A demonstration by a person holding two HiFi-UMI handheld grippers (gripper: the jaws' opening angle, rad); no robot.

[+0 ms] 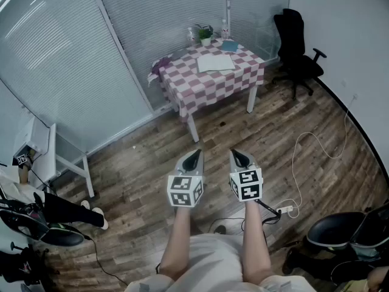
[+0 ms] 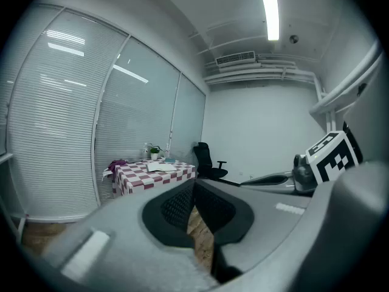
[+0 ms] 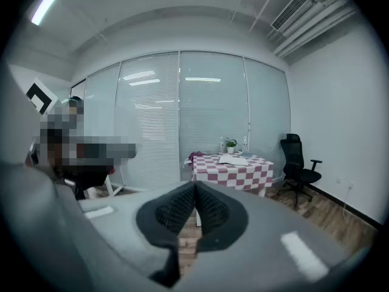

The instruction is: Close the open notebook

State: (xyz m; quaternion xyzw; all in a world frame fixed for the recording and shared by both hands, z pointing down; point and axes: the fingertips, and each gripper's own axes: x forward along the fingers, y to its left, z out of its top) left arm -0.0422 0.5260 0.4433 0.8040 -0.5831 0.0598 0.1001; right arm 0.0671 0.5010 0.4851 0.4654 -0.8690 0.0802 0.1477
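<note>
The square table with a red-and-white checkered cloth [image 1: 200,87] stands at the far side of the room, close to the glass wall with white blinds [image 1: 152,11]. The open white notebook [image 1: 216,62] lies flat on this table, on its far half, with both pages facing up. Behind the notebook, at the far edge of the table, stands a small green plant in a white pot [image 1: 205,36]. A flat blue-green book [image 1: 229,45] lies just beside the notebook, between it and the far edge of the table. A purple cloth [image 1: 160,64] rests on the left corner of the table. To the right of the table, apart from it, stands a black office chair on wheels [image 1: 296,44].

Both tools are well apart from the table, over the wooden plank floor [image 1: 146,163] in front of it, and both point toward the table. The left gripper [image 1: 194,154] is clenched. Its own view shows the two dark ribbed pads meeting at the tip with nothing between them, only the floor visible below. The right gripper [image 1: 236,153] is clenched in the same way and holds nothing. The two grippers are side by side, near each other but not touching.

A thin white cable [image 1: 316,151] lies in loops on the floor, in front of the table and to its right.
</note>
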